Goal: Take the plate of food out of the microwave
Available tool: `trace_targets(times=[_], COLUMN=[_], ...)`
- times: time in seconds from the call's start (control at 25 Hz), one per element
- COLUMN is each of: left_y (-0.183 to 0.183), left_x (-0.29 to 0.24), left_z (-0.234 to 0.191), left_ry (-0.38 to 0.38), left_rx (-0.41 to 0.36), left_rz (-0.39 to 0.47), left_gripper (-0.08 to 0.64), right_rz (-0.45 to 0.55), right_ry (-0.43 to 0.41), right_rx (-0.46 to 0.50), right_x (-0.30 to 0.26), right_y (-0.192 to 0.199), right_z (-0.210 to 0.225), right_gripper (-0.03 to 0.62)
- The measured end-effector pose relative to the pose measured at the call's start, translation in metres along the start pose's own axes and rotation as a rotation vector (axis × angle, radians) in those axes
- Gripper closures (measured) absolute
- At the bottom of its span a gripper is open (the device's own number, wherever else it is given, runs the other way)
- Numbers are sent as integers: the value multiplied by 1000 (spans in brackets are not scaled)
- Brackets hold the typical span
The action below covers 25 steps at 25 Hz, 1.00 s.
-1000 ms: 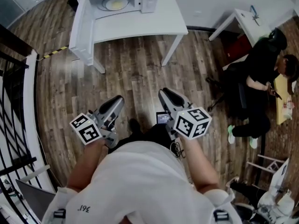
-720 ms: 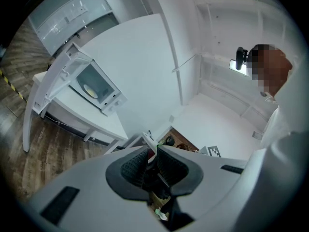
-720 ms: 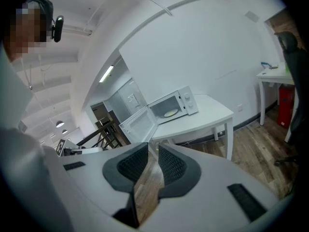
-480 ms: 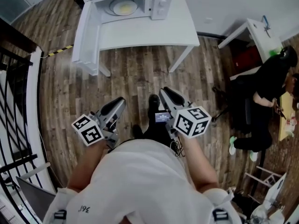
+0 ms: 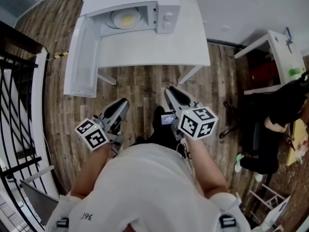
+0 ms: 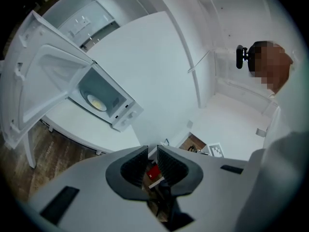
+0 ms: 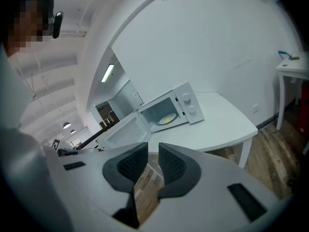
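A white microwave (image 5: pixel 166 14) stands on a white table (image 5: pixel 154 42) ahead of me, its door (image 5: pixel 83 57) swung wide open to the left. Inside lies a plate with yellow food (image 5: pixel 126 18). The left gripper view shows the plate (image 6: pixel 96 102) at left, and the right gripper view shows the plate (image 7: pixel 167 118) at centre. My left gripper (image 5: pixel 120 105) and right gripper (image 5: pixel 170 92) are held over the floor, well short of the table. On both, the jaws stand a narrow gap apart with nothing between them.
The open door reaches past the table's left edge. A black railing (image 5: pixel 19 105) runs along the left. At the right stand a second white table (image 5: pixel 270 40) and a person in black on a chair (image 5: pixel 285 105). Wooden floor (image 5: pixel 140 88) lies between me and the table.
The table and microwave have come closer and sit lower in the head view. Both grippers keep their place before the body, jaws unchanged.
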<state>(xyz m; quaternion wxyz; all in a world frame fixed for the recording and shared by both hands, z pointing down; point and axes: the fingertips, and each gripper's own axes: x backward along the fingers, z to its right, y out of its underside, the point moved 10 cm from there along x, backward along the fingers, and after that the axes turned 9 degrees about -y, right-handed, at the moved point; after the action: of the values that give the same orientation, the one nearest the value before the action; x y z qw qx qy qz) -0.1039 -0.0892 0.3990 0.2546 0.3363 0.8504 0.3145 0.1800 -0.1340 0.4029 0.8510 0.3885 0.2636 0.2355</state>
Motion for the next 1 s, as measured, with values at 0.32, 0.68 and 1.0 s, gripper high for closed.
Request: trace_targets(times=[0.32,0.68,1.0], left_y=[-26,-44,-83], left_x=[-61,-94,-106], left_z=[5,-21,-62], left_ry=[-80,-108,-95], left_rx=[-21,-11,-21], left_rz=[11,8,13], left_gripper=[516,515,515], right_rz=[-21,-97,-105], right_ry=[-44,-49,11], right_rx=[-13,41,27], right_x=[-20,-59,-98], right_y=[-44,-58,-68], right_z=[56,75,69], right_gripper=[525,525,523])
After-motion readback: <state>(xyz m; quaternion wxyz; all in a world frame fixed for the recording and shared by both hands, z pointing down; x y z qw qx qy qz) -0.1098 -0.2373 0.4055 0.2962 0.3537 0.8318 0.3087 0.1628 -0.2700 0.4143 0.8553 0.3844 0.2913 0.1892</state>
